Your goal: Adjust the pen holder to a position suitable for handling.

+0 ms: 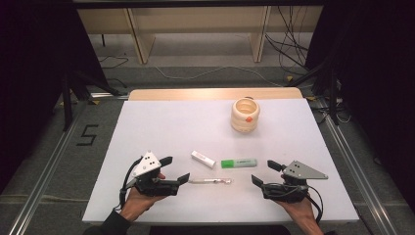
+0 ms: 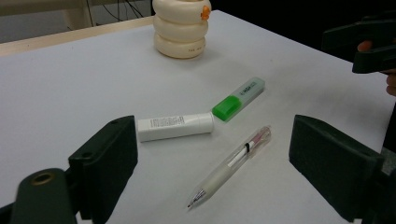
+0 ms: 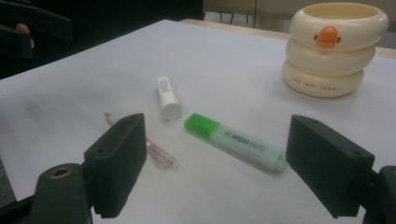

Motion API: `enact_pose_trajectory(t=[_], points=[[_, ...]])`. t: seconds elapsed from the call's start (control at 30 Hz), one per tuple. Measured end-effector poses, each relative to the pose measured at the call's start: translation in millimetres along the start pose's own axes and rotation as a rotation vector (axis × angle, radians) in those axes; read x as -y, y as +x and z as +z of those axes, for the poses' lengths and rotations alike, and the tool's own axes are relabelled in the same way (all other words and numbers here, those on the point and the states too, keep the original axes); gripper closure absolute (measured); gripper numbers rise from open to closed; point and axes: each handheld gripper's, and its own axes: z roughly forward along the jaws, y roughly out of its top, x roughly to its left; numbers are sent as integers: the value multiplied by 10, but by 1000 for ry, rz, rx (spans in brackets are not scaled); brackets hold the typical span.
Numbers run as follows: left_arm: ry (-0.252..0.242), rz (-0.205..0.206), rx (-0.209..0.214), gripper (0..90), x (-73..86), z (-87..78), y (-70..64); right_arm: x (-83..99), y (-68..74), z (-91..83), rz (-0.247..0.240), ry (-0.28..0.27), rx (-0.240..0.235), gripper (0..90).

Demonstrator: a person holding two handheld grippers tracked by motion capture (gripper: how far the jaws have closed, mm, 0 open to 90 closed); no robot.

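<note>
Three small items lie in the middle of the white table (image 1: pixel 161 122): a white tube (image 1: pixel 202 159) (image 2: pixel 175 126) (image 3: pixel 167 98), a green highlighter (image 1: pixel 239 163) (image 2: pixel 238 98) (image 3: pixel 235 141) and a clear pen (image 1: pixel 211 181) (image 2: pixel 232 165) (image 3: pixel 159 154). My left gripper (image 1: pixel 176 170) (image 2: pixel 212 170) rests open at the front left, its jaws just left of the pen's tip. My right gripper (image 1: pixel 264 172) (image 3: pixel 217 165) rests open at the front right, facing the highlighter. A cream ring-shaped cup (image 1: pixel 245 115) (image 2: pixel 180 26) (image 3: pixel 333 48) with an orange duck mark stands at the back right.
The table's wooden far edge (image 1: pixel 215 93) borders a floor with cables and shelf legs. A metal rail (image 1: pixel 44 176) runs along the left, another along the right. Bare table surface lies left of the cup and around the items.
</note>
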Motion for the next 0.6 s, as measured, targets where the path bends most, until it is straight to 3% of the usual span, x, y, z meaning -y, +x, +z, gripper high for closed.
enact_pose_trajectory(t=[0.6], points=[[-6,1,2,150,-6,-5,-7,-49,-30,-5,-12,-10,30,219]])
